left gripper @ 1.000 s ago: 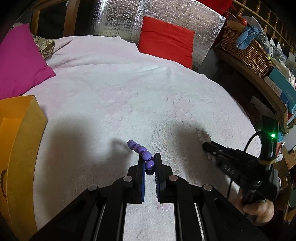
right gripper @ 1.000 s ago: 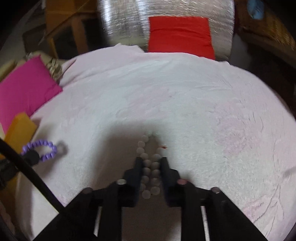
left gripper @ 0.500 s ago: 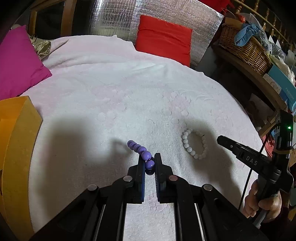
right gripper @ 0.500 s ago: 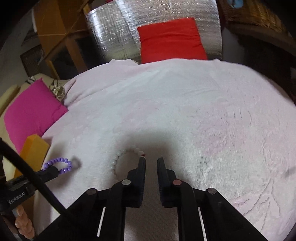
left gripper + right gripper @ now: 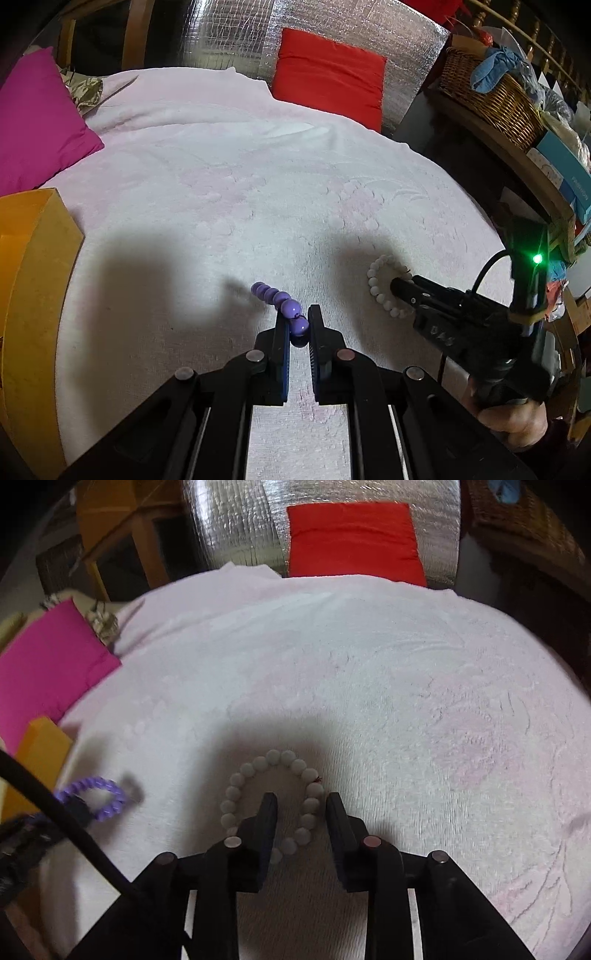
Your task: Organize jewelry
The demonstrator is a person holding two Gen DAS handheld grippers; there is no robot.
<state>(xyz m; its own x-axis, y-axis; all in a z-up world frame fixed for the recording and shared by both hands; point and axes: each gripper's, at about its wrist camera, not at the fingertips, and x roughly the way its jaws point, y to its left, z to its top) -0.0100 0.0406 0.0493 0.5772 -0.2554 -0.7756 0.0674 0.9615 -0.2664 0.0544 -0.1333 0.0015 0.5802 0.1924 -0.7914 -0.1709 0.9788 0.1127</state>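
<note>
The white bead bracelet [image 5: 275, 801] lies flat on the pink blanket [image 5: 406, 686], its right side between the parted jaws of the right gripper [image 5: 301, 799], which straddle that strand without yet pinching it. It looks light, limp and rolling, so a pinch across one strand suits it best. The purple bead bracelet [image 5: 280, 308] hangs forward of the left gripper [image 5: 299, 317], clamped between its jaws. The orange box [image 5: 33, 295] sits far left of them.

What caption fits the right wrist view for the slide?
Open right gripper straddles one side of a white bead bracelet on the pale blanket; left gripper holds a purple bracelet.
</note>
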